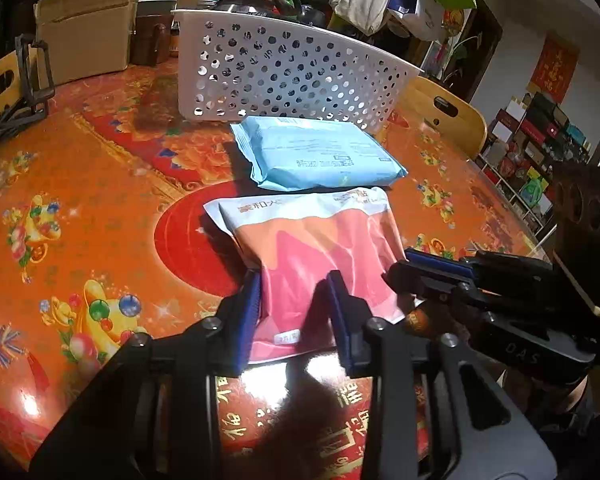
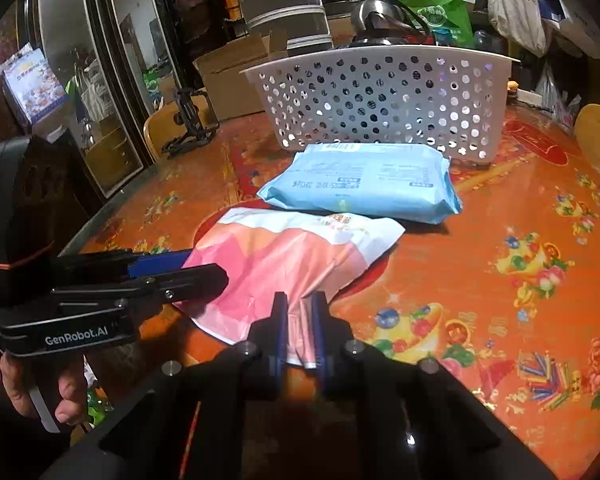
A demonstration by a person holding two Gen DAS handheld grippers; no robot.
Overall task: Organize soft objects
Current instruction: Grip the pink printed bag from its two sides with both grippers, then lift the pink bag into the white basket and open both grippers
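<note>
Both grippers, L [image 1: 296, 304] & R [image 2: 300, 320], pinch pink pack [image 1: 320, 248].

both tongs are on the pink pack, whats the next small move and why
Probably lift the pink pack a little off the table, both together. The right tongs already pinch its near corner and the left tongs straddle its near edge. The white perforated basket waits behind the blue wipes pack, so the pink pack must clear that pack first.
</note>
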